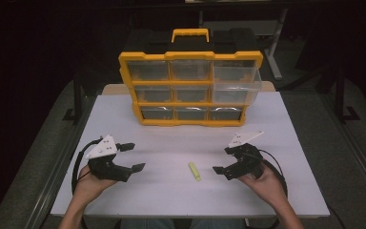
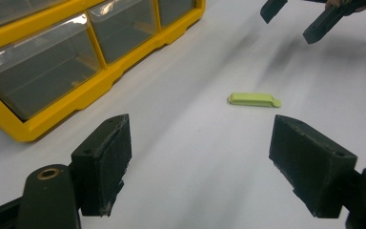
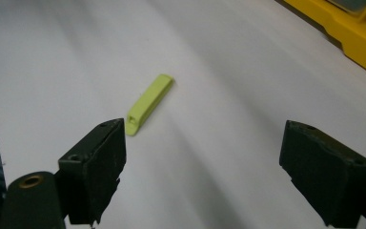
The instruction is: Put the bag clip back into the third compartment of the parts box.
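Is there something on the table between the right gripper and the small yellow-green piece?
No. In the high view the white table is bare between the right gripper and the yellow-green piece; the right gripper view shows that too.

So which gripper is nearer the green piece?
Right. The right gripper is just beside the green piece, on its right, jaws open. The left gripper is farther off on its left, also open. Neither touches it.

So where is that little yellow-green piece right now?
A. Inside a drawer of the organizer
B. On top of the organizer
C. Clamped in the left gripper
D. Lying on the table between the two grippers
D: the yellow-green piece lies flat on the white table, between the open left gripper and right gripper, touching neither.
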A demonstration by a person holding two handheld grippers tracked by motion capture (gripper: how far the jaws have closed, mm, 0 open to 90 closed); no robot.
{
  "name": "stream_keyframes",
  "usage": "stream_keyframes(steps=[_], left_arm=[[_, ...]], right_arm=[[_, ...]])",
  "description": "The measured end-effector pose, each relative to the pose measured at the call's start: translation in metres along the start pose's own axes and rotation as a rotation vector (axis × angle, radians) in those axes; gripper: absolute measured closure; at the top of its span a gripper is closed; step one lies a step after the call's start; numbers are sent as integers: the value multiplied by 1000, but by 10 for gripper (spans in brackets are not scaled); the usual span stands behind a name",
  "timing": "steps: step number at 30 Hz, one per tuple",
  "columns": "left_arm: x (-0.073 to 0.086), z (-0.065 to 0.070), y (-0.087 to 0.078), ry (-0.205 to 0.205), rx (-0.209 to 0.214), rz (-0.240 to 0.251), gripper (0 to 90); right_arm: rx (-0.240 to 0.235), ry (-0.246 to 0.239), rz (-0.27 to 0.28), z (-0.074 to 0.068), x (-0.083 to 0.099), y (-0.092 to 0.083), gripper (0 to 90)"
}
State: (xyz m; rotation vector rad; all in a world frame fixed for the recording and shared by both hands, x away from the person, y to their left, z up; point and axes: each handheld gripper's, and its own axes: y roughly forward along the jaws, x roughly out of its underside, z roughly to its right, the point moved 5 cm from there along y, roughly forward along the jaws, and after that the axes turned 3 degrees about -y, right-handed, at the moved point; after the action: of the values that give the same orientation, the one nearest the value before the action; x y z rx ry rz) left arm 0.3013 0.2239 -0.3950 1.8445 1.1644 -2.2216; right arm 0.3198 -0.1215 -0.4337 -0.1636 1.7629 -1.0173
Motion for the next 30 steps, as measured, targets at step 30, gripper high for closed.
stream_keyframes(steps=[30], left_arm=[[13, -3, -1, -22, 4, -2, 219]], right_arm=[[-49, -20, -116, -27, -40, 50, 352]])
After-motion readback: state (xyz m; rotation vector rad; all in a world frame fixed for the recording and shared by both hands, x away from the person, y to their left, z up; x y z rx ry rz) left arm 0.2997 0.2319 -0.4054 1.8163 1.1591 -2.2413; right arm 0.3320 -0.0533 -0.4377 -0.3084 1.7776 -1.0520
